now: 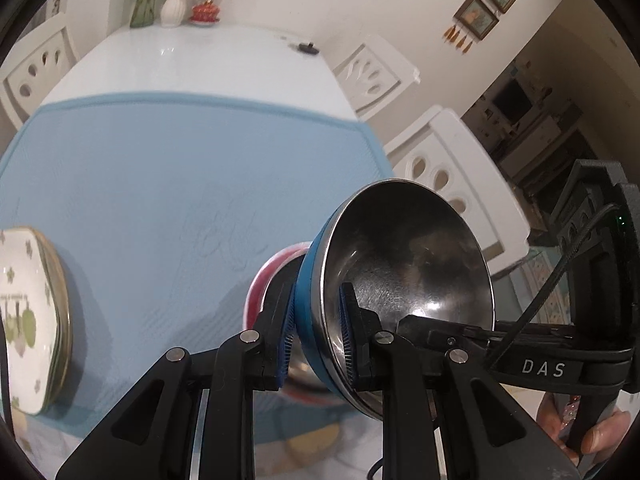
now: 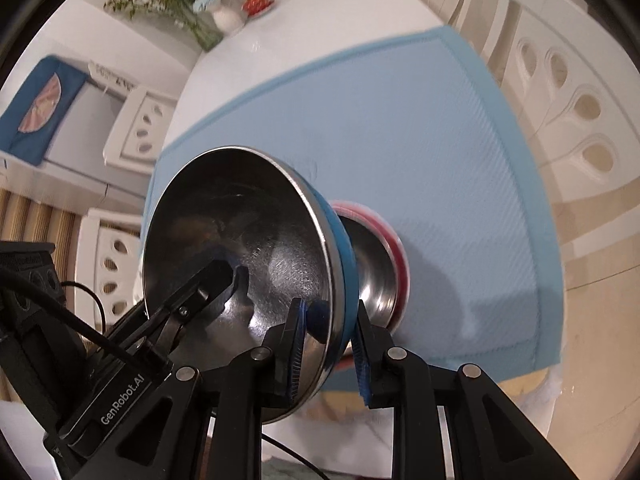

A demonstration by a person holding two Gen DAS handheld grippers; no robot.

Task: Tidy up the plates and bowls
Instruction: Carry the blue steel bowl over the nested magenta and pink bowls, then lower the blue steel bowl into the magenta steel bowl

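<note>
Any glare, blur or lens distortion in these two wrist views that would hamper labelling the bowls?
Left wrist: strong fisheye bending, a bright glare spot inside the blue-rimmed steel bowl; the stacked plates sit stretched at the edge. Right wrist: the same bowl mirrors the fingers, and the red-rimmed bowl behind looks smeared.

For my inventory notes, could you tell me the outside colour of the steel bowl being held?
Blue outside on the bowl, steel inside; clearest in the right wrist view.

Left gripper [image 1: 318, 330] and right gripper [image 2: 328, 344]: black linkage arms, silver pivot pins, ribbed blue pads [image 1: 287, 332], black cables, white lettering "DAS" and "GenRobot.AI".
</note>
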